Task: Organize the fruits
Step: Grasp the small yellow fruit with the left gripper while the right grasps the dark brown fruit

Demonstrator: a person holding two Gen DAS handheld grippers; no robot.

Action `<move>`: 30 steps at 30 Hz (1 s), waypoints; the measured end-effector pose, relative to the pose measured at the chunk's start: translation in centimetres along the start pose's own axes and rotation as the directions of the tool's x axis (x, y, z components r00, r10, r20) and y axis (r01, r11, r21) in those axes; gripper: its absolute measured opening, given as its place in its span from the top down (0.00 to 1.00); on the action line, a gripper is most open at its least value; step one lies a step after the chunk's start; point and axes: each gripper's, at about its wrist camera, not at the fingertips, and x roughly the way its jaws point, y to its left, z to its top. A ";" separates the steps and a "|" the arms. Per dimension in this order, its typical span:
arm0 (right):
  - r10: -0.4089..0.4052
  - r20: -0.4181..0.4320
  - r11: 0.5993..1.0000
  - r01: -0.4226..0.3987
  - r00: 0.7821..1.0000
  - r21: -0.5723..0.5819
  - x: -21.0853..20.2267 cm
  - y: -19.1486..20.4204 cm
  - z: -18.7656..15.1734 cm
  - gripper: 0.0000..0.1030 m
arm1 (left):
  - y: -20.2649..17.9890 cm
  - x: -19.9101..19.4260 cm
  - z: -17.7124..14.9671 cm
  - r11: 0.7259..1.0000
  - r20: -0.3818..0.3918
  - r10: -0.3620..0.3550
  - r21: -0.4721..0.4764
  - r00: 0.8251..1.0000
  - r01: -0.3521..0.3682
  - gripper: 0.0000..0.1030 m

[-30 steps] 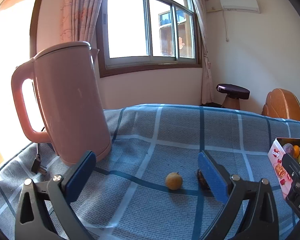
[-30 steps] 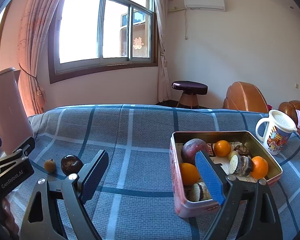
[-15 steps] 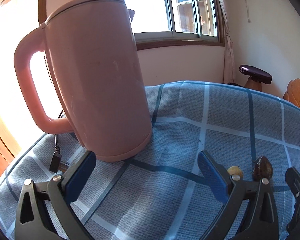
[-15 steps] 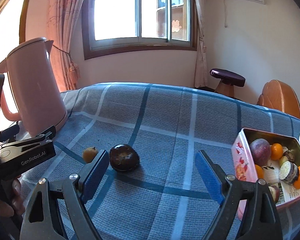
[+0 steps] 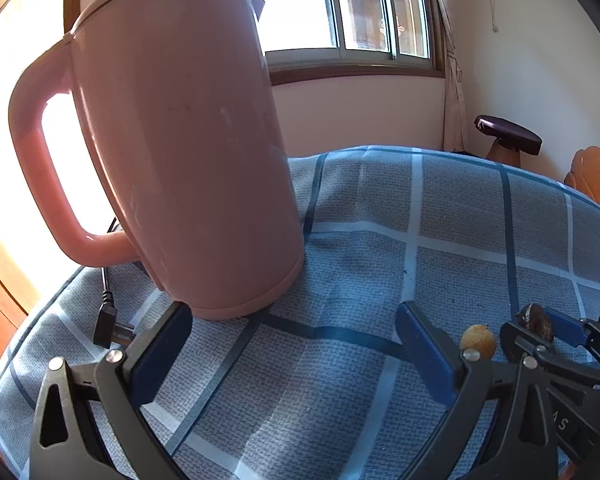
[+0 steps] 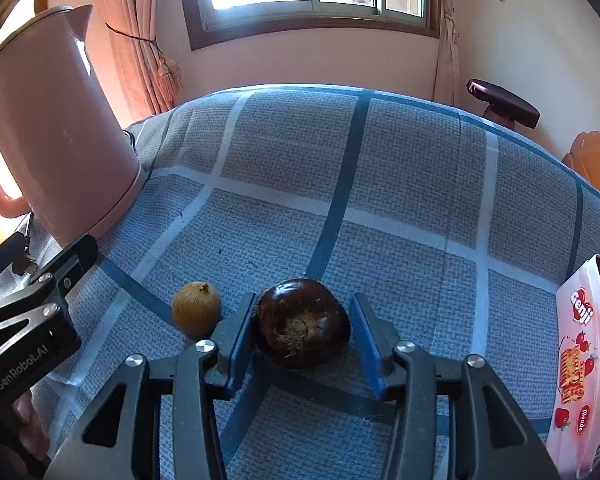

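A dark brown round fruit (image 6: 302, 334) lies on the blue checked cloth (image 6: 380, 208). My right gripper (image 6: 302, 340) is down around it. Its jaws are closing, and both blue pads (image 6: 240, 336) meet the fruit's sides. A small yellow-brown fruit (image 6: 197, 313) sits just left of the left pad. In the left wrist view the same yellow fruit (image 5: 478, 344) and dark fruit (image 5: 538, 320) show at lower right, inside the right gripper (image 5: 540, 330). My left gripper (image 5: 294, 316) stands open over bare cloth, right before the pink kettle (image 5: 180, 140).
A pink tin box (image 6: 580, 340) holding other fruit stands at the right edge. The kettle (image 6: 52, 128) stands at the left, with its black plug (image 5: 108, 324) on the cloth. A stool (image 6: 504, 104) and a wooden chair (image 6: 596, 160) stand beyond the table.
The right gripper swung left from the tin, came down over the dark fruit, and its jaws narrowed onto it. The left gripper moved towards the kettle, then held still.
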 end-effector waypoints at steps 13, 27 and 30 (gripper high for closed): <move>-0.141 0.193 0.986 0.121 0.971 0.112 -6.7 -2.6 -3.2 0.56 | -2.6 -0.9 -0.2 0.973 -0.007 -0.223 0.055 0.975 0.223 0.11; -0.125 0.213 0.984 0.095 0.969 0.148 -7.8 -3.9 -4.1 0.56 | -8.8 0.0 -0.3 0.925 -0.129 -0.323 0.165 0.938 0.341 0.46; -0.115 0.206 0.986 0.086 0.972 0.141 -7.6 -3.7 -4.0 0.56 | -9.5 1.3 -0.6 0.922 -0.194 -0.324 0.157 0.926 0.355 0.63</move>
